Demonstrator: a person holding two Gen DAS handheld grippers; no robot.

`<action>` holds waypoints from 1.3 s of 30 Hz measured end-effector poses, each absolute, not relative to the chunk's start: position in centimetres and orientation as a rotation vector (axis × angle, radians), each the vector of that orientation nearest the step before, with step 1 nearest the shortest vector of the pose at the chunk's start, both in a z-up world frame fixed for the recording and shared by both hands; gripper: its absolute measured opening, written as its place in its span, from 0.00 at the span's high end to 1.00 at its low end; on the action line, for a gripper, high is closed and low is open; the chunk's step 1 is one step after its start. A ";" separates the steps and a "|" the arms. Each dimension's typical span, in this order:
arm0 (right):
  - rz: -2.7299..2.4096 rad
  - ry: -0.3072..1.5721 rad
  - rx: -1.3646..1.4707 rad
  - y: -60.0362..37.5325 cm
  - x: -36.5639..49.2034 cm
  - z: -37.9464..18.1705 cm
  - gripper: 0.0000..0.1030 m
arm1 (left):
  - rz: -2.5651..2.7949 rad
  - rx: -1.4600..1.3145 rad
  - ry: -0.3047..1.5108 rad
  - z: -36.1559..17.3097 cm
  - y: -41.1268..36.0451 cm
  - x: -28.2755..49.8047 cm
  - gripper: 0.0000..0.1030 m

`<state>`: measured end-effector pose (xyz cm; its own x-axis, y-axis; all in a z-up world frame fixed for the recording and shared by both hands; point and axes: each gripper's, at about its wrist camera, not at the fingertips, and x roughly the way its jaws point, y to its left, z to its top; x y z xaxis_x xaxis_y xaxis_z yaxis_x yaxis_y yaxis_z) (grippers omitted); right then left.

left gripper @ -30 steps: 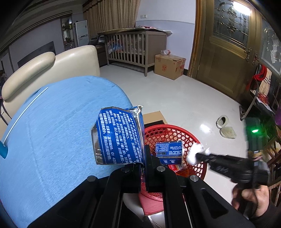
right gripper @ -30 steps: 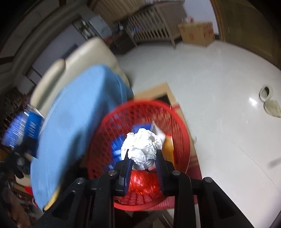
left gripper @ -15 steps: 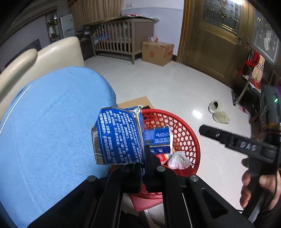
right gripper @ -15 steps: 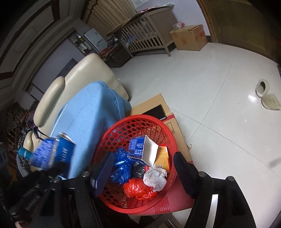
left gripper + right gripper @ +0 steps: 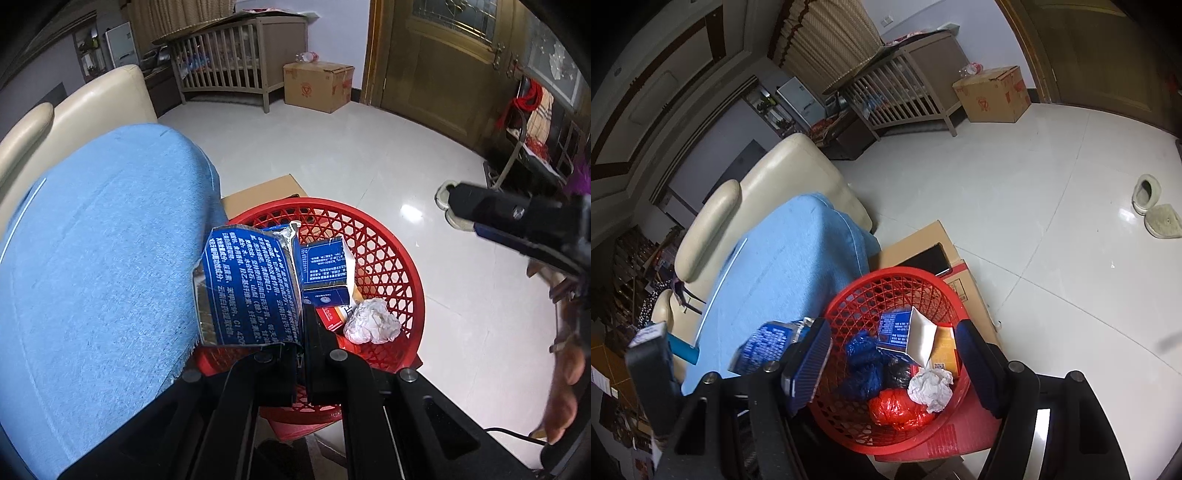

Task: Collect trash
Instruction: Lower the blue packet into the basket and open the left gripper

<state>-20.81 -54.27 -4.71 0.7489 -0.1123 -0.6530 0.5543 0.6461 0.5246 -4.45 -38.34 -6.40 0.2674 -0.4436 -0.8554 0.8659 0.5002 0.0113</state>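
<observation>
Now, at the far left a blue cushion covers a cream sofa. Next to its edge, the left gripper has its two fingers pressed together on the bottom edge of a flattened blue foil packet with white print, and it holds this packet upright just over the near left rim of the red basket. The basket stands on the floor on a flat piece of cardboard, close beside the cushion. Inside it lie a small blue box, a blue plastic bag, a red plastic bag and a crumpled white paper ball, which rests on the other trash near the right wall of the basket. More to the right, the right gripper is above the basket with its fingers spread wide, after its jaws have just been opening; nothing is between them and the paper ball lies free below. In the left wrist view this gripper shows as a dark bar at the right edge, with part of a hand under it. On the white floor further right lies a pair of slippers.
</observation>
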 end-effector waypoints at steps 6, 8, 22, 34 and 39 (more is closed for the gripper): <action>-0.408 0.602 0.787 -54.6 -21.1 -4.2 0.28 | -0.939 0.586 0.907 -7.0 -39.4 -5.0 0.97; -0.409 0.592 0.788 -54.7 -21.3 -3.9 0.28 | -0.936 0.593 0.907 -7.1 -39.6 -5.1 0.97; -0.408 0.538 0.782 -54.9 -21.8 -1.9 0.28 | -0.923 0.632 0.900 -8.0 -40.2 -5.5 0.97; -0.398 0.507 0.780 -54.9 -21.9 -0.8 0.28 | -0.917 0.662 0.904 -9.1 -40.8 -5.6 0.97; -0.395 0.492 0.779 -54.9 -22.0 -0.2 0.28 | -0.897 0.659 0.926 -9.6 -40.8 -5.0 0.96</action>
